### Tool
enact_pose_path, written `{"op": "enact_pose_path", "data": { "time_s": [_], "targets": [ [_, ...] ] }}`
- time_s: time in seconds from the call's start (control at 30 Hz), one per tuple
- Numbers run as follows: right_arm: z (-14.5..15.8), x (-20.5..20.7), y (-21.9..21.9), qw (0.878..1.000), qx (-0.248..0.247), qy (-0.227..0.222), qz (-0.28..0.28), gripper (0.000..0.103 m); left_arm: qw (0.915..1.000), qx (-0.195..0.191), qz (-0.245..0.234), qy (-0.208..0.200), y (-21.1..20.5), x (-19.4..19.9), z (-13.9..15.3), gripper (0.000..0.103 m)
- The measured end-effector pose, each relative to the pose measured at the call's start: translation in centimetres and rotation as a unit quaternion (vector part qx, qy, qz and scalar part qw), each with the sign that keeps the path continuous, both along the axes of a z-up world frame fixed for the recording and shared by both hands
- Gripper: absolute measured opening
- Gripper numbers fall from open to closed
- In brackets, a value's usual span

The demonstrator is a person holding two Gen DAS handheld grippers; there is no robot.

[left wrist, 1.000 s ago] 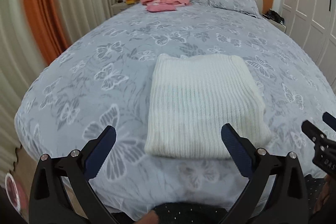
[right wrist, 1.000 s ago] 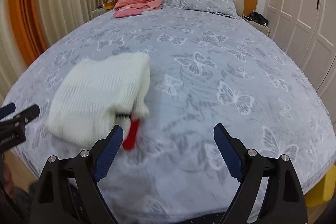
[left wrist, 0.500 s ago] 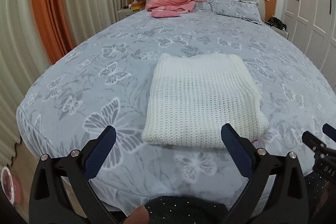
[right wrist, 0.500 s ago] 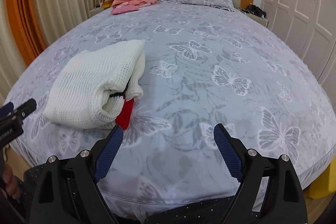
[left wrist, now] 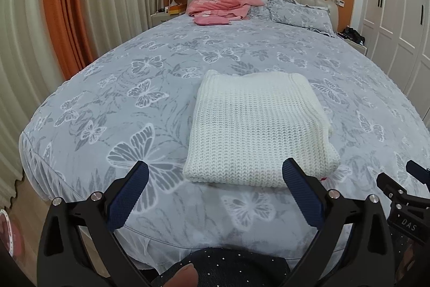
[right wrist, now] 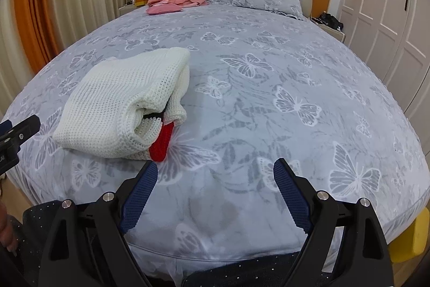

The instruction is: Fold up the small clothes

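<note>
room: bedroom w/ orange wall, pale curtains, white wardrobe doors at the right.
surface: bed point(left wrist: 113, 104) under a grey-blue cover w/ white butterfly print; padded headboard at the far end.
background items: pink garment point(left wrist: 223, 3) heaped by the headboard; pillow point(left wrist: 298, 14) beside it.
task item: white knit sweater point(left wrist: 258, 128), folded into a thick rectangle, lying near the foot edge of the bed.
position: straight ahead of the left gripper; off to the left in the right wrist view point(right wrist: 121, 104).
look: chunky open-stitch knit, cream-white, top face flat; several layers stacked at the open right-hand side.
red trim point(right wrist: 161, 141): a red knit part pokes out from the lower layers at the near right corner; a thin dark strip shows betw. the layers.
handling (est.): soft, limp, light, not slippery; coarse knit should give good pad grip but stretches and sags if lifted by one point.
where to hold (est.): pinch all layers at a folded edge or near corner, both sides at once, so the stack does not splay.
left gripper point(left wrist: 215, 179): jaws spread wide, nothing betw. them, short of the sweater's near edge, not touching.
right gripper point(right wrist: 215, 176): jaws spread wide, empty, over bare cover just right of the red trim.
progress (est.): fold looks near done; red trim wants tucking.
</note>
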State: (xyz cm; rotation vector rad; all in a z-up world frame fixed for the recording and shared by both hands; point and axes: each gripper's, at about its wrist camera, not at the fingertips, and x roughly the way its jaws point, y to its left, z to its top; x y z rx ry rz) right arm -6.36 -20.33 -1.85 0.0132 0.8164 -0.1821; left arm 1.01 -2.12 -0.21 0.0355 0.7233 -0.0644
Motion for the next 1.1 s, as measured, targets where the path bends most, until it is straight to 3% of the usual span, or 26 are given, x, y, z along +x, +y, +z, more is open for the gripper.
{"op": "enact_pose_path", "data": {
  "time_s": [0.13,0.47,0.6,0.67,1.1],
  "targets": [
    [0.07,-0.06,-0.16,1.0,0.0,-0.003,0.001,0.086,1.0,0.0,-0.002,-0.001,-0.05,-0.16,0.1,0.091],
    [0.13,-0.22,0.36,1.0,-0.004,-0.003,0.002,0.086,1.0,0.004,-0.006,-0.004,-0.19,-0.33,0.15,0.091],
    [0.15,-0.23,0.41,1.0,-0.004,-0.004,0.001,0.086,0.9999,0.01,-0.01,-0.006,-0.26,-0.23,0.15,0.092],
    [0.12,-0.25,0.42,1.0,-0.003,-0.004,0.001,0.086,0.9998,0.014,-0.006,-0.01,-0.25,-0.29,0.28,0.098],
    [0.1,-0.21,0.32,1.0,-0.004,-0.004,0.002,0.086,0.9993,0.035,0.012,0.0,-0.33,0.17,0.04,0.098]
  ]
}}
